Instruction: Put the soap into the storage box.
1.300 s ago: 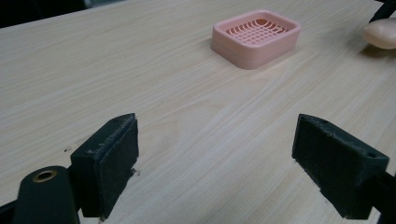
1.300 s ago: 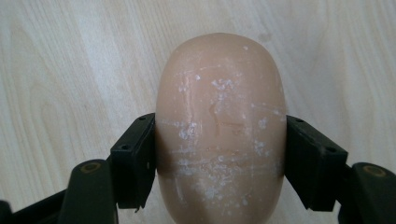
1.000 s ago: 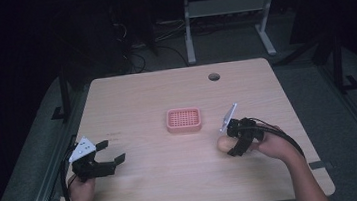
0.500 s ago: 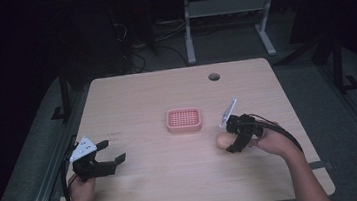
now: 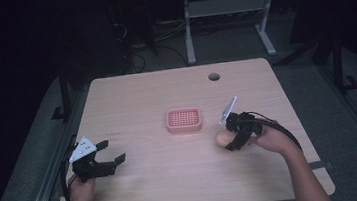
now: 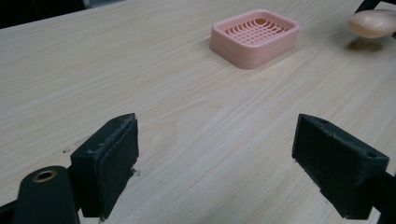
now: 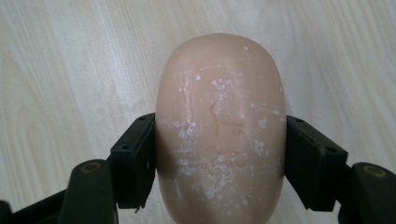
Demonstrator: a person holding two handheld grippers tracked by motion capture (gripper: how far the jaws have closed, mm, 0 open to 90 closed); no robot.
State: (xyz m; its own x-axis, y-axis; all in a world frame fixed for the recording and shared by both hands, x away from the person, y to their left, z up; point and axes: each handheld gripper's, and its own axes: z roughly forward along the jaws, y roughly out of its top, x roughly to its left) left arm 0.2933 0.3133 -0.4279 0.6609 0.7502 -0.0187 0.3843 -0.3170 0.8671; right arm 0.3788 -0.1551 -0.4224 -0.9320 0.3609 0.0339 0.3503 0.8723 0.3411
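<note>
**Two grippers, one bar of soap clear of the table**

Over the last second the right gripper (image 5: 227, 140) has carried the soap (image 5: 222, 137) a little way toward the pink soap dish (image 5: 183, 119); a second ago it was farther to the person's right and nearer the table's front edge. The left gripper (image 5: 111, 153) has kept its place near the table's left front corner, jaws wide apart with nothing between them, as the left gripper view confirms (image 6: 215, 163).

In the right gripper view the right gripper's jaws are clamped on the two long sides of the soap (image 7: 219, 130). It is a smooth, rounded, peach-coloured oval bar, flecked with white specks and fine scratches, and a faint pressed mark sits near its middle; I cannot read it as any letter or brand. The left gripper view shows the soap (image 6: 373, 23) held just above the wooden table (image 6: 163, 93), its shadow beneath it, just beside the dish (image 6: 254, 37) without touching it. The dish is rectangular with rounded corners and a grid floor, and bears no readable writing.
</note>
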